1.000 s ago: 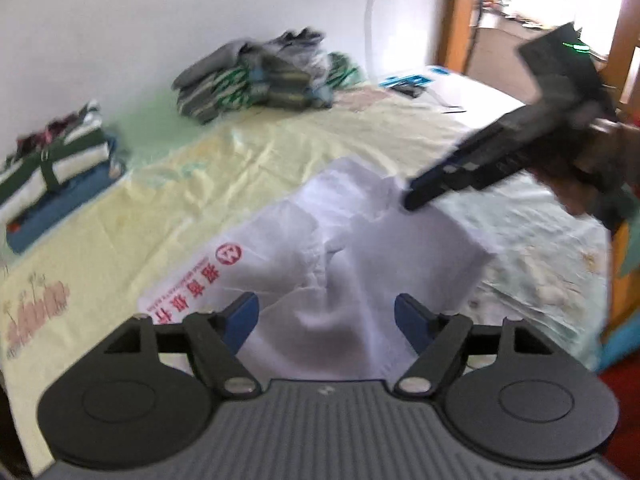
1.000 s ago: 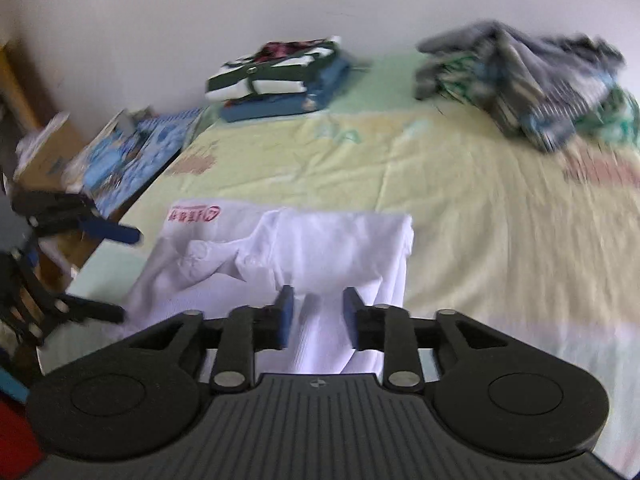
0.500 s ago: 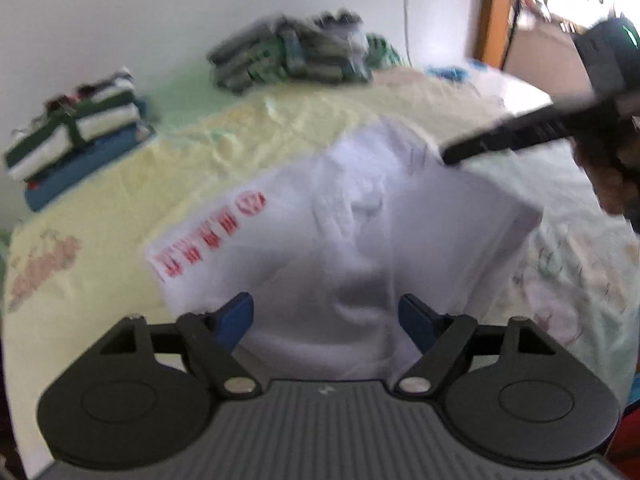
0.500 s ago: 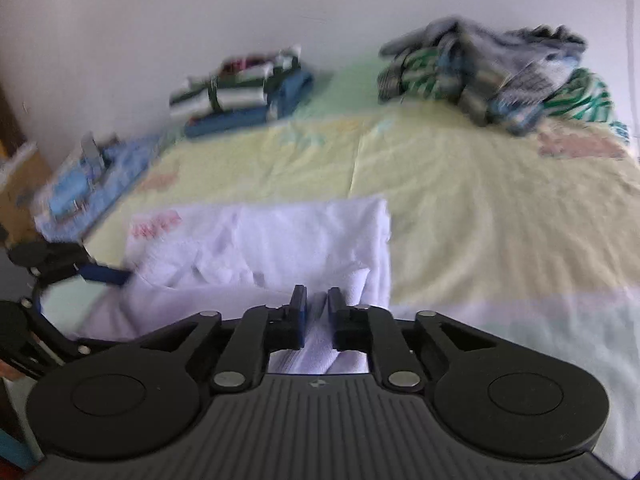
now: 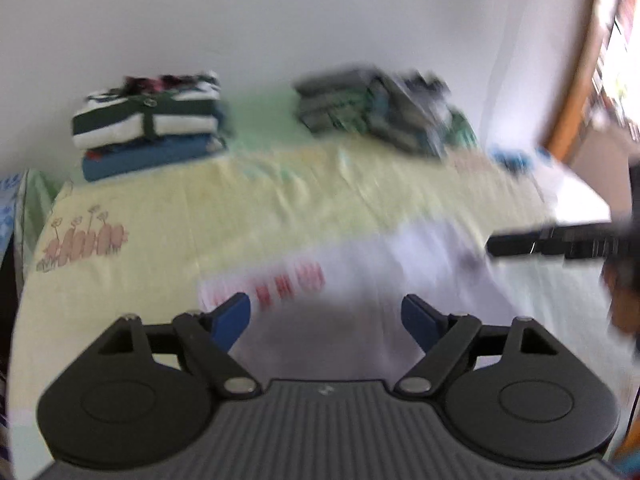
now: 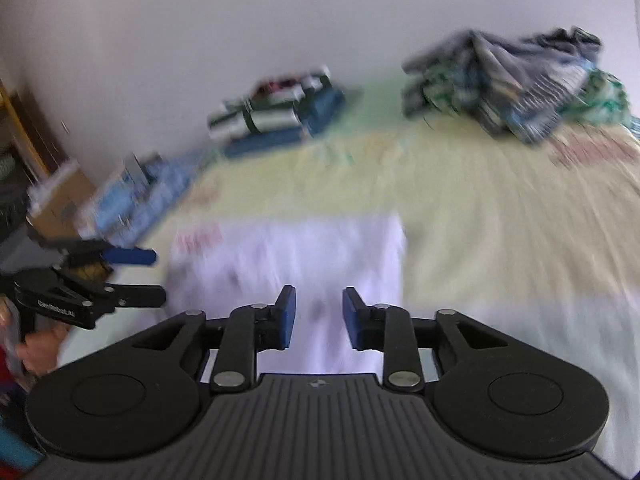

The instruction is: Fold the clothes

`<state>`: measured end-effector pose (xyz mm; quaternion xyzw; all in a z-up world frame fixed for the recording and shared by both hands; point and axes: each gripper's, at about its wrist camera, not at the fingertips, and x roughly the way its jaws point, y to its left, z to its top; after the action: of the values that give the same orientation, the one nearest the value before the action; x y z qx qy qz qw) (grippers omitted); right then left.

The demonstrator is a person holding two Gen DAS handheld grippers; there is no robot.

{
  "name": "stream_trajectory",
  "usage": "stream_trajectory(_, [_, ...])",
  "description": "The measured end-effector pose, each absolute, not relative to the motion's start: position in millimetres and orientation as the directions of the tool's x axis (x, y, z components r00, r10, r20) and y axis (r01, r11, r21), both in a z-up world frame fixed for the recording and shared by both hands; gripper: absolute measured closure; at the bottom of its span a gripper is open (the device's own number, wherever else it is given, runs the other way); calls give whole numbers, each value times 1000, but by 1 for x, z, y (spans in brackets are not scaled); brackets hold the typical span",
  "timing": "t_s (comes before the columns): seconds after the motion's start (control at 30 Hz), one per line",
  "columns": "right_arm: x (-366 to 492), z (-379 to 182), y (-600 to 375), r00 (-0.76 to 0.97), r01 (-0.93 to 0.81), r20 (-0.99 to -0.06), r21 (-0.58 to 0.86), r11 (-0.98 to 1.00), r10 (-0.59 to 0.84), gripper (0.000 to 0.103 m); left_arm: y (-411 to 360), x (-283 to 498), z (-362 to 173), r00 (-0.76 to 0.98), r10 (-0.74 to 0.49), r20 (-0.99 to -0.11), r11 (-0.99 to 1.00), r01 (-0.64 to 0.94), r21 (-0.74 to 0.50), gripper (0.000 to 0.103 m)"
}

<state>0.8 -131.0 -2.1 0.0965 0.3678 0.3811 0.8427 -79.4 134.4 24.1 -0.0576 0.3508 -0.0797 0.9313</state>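
White cloth is the landmark: a folded white garment [image 6: 304,256] with red print [image 5: 288,284] near one edge lies flat on the pale yellow bedsheet [image 6: 500,216], at the sheet's near side. Both pictures are smeared by motion, so the finer creases cannot be read.

Relative to that garment, the left gripper [image 5: 326,316] sits just above its near edge with the blue pads [image 5: 232,316] spread wide and nothing between them. The right gripper [image 6: 319,316] is over the garment's near edge too, its pads parted by a narrower gap and gripping no cloth. In the right wrist view the left gripper [image 6: 154,274] shows just beside the garment's left edge, with a hand [image 6: 40,348] behind it; in the left wrist view the right gripper's dark finger [image 5: 520,244] reaches in at the garment's right side.

Beyond the garment, against the white wall [image 5: 280,20], a neat stack of folded clothes [image 5: 152,124] stands to the far left, and a loose heap of unfolded clothes [image 5: 380,120] lies to the far right. A blue patterned item [image 6: 140,196] lies off the garment's left side, at the sheet's edge.
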Motion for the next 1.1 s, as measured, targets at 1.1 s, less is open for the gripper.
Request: stream_trajectory(1.1, [-24,-29,-120,535,-518,-650,253,817,540,84,114,-52,-33,684,44,-728,999,-49,15,7])
